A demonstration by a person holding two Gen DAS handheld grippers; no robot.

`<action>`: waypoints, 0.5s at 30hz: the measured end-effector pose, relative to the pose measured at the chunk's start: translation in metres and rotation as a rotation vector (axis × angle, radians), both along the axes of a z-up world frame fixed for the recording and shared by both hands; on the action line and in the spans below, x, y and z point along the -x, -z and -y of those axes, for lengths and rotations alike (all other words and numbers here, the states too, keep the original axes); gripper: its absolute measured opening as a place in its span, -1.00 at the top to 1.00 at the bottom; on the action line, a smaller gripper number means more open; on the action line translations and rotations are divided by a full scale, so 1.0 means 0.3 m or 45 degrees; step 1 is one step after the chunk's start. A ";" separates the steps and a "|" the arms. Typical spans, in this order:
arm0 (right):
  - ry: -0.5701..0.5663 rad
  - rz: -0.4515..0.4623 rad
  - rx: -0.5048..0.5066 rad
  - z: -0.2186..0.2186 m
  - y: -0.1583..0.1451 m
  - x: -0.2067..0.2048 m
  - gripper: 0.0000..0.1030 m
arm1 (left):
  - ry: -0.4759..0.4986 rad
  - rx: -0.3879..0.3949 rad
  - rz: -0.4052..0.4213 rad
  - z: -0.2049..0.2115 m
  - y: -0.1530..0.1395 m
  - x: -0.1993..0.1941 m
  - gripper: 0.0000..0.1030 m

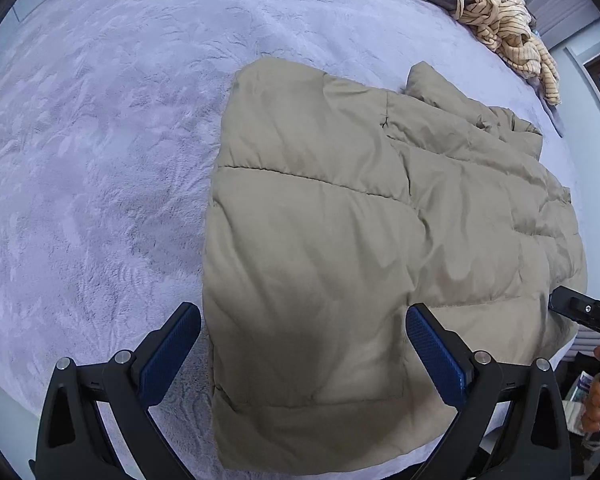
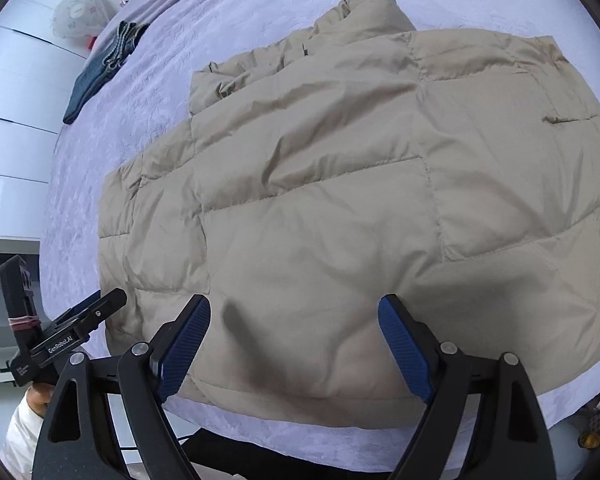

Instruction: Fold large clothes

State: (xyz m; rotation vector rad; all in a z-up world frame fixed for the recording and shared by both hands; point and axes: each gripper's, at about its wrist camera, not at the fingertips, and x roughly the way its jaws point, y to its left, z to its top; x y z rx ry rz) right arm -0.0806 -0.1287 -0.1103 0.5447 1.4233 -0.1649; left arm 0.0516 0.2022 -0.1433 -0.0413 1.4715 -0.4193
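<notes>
A beige quilted puffer jacket (image 1: 340,216) lies flat on the lavender plush bedspread (image 1: 100,140). The left gripper (image 1: 302,320) hangs spread above its near corner, pinching nothing. The right gripper (image 2: 294,312) hangs spread over the near hem, empty.

Quilted beige jacket (image 1: 340,220) of smooth, faintly sheened cloth, on a bed (image 1: 100,160) covered in matt lilac plush with embossed leaf pattern, striped knit garment (image 1: 508,28) beyond the jacket, matt black plastic tool (image 2: 294,340) with textured blue pads (image 2: 186,344)
</notes>
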 end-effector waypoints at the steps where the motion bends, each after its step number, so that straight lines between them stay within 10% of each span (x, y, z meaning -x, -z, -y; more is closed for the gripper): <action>1: 0.009 0.006 -0.003 0.000 0.000 -0.006 -0.71 | 0.001 0.017 -0.011 -0.004 0.006 -0.006 -0.99; 8: 0.008 -0.011 0.000 -0.027 0.020 -0.031 -0.71 | 0.063 0.202 -0.041 -0.021 0.017 -0.058 -0.99; 15: 0.025 -0.041 0.011 -0.030 0.043 -0.030 -0.72 | 0.084 0.577 -0.295 -0.092 0.144 -0.159 -0.99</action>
